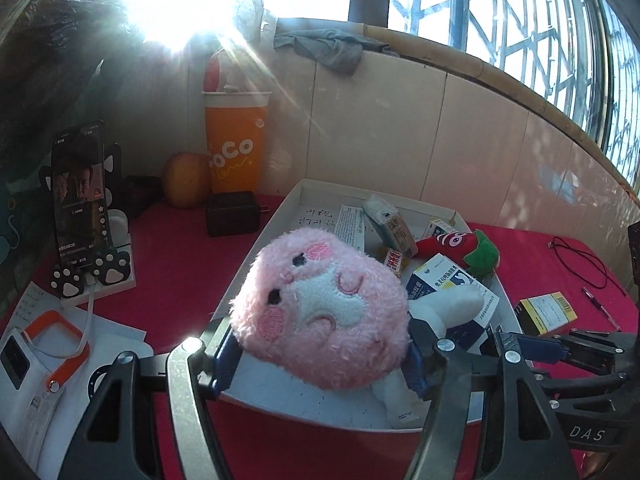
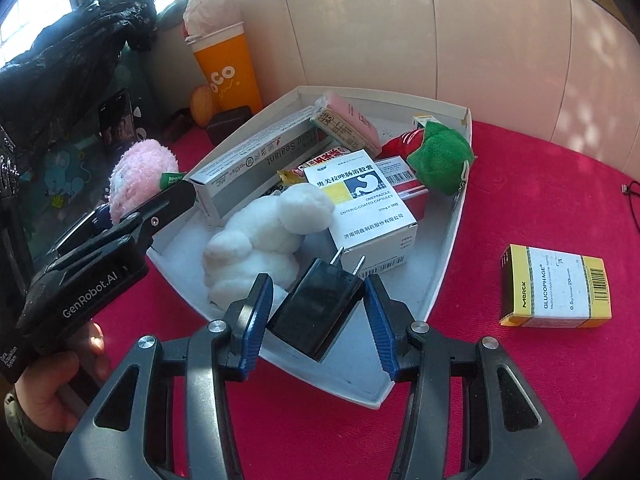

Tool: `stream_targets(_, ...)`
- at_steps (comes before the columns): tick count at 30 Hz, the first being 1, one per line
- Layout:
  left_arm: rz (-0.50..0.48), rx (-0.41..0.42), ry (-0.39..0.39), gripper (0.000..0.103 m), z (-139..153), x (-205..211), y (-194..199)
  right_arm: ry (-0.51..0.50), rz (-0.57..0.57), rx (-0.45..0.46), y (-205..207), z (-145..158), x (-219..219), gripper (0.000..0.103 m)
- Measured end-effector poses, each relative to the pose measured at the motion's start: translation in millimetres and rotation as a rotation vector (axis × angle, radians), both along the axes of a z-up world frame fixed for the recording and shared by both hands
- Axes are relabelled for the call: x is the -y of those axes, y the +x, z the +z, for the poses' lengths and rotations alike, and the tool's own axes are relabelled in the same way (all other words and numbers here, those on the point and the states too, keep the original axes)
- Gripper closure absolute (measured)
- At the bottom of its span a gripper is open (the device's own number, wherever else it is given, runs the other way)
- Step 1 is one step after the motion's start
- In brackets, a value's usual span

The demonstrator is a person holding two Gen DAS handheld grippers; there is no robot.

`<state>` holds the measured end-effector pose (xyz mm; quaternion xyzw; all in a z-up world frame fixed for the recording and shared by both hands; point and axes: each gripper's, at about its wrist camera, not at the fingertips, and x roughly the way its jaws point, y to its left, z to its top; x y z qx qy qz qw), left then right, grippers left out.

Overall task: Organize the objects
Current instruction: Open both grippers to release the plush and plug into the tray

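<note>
My left gripper [image 1: 316,354] is shut on the pink head of a plush toy [image 1: 320,312] with a white body [image 2: 264,240], holding it over the near left part of the white tray [image 1: 280,216]. The left gripper also shows in the right wrist view [image 2: 132,216]. My right gripper [image 2: 318,320] is shut on a black plug charger [image 2: 318,308], prongs pointing away, over the tray's near corner [image 2: 360,384]. The tray holds medicine boxes [image 2: 364,204], a long sealant box [image 2: 256,160] and a red and green plush [image 2: 436,156].
A yellow Glucophage box [image 2: 556,288] lies on the red cloth right of the tray. An orange cup [image 1: 234,144], an apple [image 1: 186,180], another black charger [image 1: 232,214] and a phone on a stand [image 1: 82,196] stand at the back left. A cable [image 1: 580,256] and pen [image 1: 600,308] lie at the right.
</note>
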<state>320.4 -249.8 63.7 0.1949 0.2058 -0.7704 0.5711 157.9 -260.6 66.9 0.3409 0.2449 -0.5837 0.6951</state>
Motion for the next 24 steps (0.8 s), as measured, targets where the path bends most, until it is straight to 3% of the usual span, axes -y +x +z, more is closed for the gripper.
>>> stream_targets(1,-0.002,0.005,0.003,0.034,-1,1,-1,-0.002,0.001,-0.003,1,0,0,0.056)
stream_targets(3,0.012,0.021,0.011,0.015,-2,3,-2,-0.009,-0.004,-0.011,1,-2,0,0.055)
stream_targets(4,0.019,0.026,0.005,0.013,-3,3,-1,-0.017,-0.007,-0.020,1,-2,0,0.053)
stream_targets(5,0.028,0.032,-0.002,0.002,-2,3,-1,-0.023,-0.009,-0.029,0,-2,-1,0.039)
stream_targets(7,0.053,0.031,-0.022,0.000,1,0,3,-0.043,-0.021,-0.043,-2,1,-4,0.015)
stream_targets(15,0.132,-0.027,-0.078,0.000,21,-8,16,-0.142,-0.068,-0.035,-14,19,-26,0.013)
stream_targets(24,0.084,-0.014,-0.113,0.000,35,-21,-2,-0.180,-0.090,-0.027,-25,31,-46,0.013)
